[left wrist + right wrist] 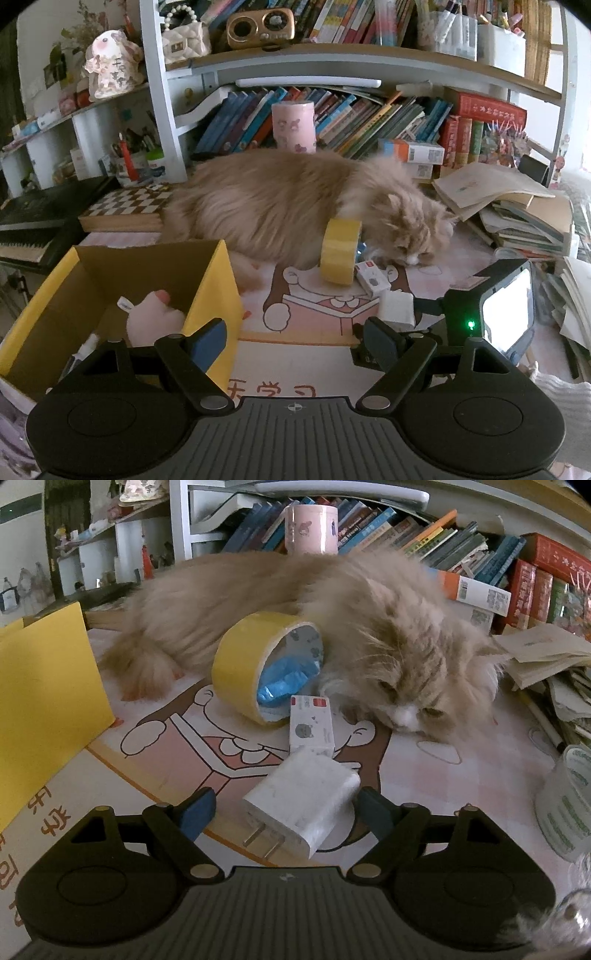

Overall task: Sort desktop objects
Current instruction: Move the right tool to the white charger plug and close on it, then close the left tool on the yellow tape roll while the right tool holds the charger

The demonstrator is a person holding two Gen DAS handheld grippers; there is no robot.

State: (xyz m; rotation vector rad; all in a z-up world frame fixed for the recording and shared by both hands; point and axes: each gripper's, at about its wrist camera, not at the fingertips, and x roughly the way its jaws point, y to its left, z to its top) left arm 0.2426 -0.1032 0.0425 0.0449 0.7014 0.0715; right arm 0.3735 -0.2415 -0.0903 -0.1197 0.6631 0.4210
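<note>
A white plug charger [306, 805] lies on the cartoon desk mat, prongs toward me, between the fingers of my open right gripper [286, 814]; the right fingertip [373, 812] is close to it. Behind it lie a small white box with red marks [312, 727] and a yellow tape roll [258, 664] on edge. In the left wrist view my left gripper [295, 341] is open and empty, beside a yellow cardboard box [210, 291] holding a pink plush toy [155, 317]. The charger [397, 308], white box [373, 278], tape roll [340, 251] and the right gripper's body [491, 314] show there too.
A fluffy ginger cat [332, 605] lies across the desk behind the tape roll, head by the white box. Stacked books and papers [517, 214] sit right, a chessboard [125, 206] and keyboard [33, 221] left, a pink cup [293, 125] and bookshelf behind. A clear tape roll [569, 801] stands at right.
</note>
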